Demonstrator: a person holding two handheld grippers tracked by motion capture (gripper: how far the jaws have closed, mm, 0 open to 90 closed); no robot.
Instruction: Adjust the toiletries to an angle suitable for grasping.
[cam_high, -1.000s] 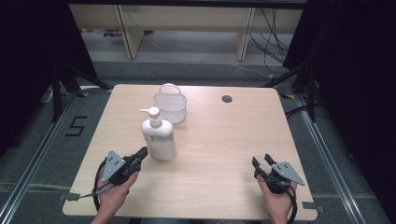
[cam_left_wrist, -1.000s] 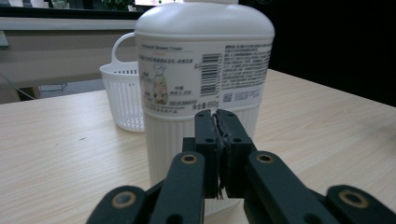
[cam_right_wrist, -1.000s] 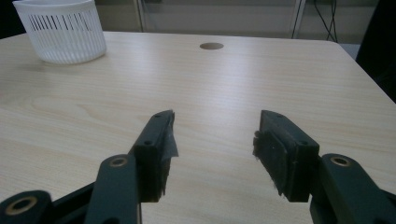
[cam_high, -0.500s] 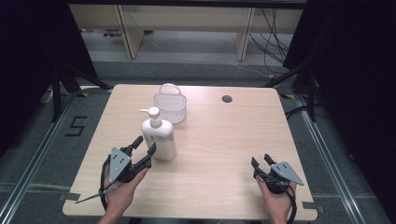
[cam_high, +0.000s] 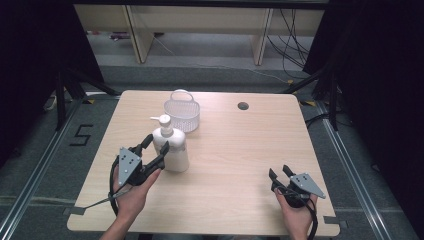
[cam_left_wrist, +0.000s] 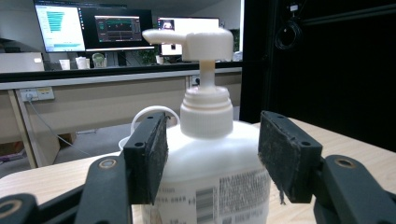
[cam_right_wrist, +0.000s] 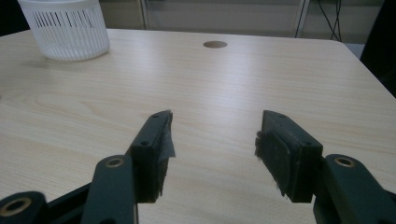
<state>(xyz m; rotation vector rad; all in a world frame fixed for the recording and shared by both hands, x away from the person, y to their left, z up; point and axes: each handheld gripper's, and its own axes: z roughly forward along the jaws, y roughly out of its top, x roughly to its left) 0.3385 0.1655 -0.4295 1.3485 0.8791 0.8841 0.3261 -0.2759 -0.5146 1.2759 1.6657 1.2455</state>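
Left tongs (cam_high: 154, 149) gape beside upright pump bottle (cam_high: 172, 148), nozzle pointing left.

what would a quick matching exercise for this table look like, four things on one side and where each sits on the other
Things:
1. pump bottle
2. white basket
3. left hand-held gripper
4. right hand-held gripper

Places or states:
A. open over bare wood at the near right of the table
B. standing upright, just in front of the basket
C. at the far side of the table, behind the bottle
D. open, jaws on either side of the bottle without pressing it

Pairs: 1-B, 2-C, 3-D, 4-A
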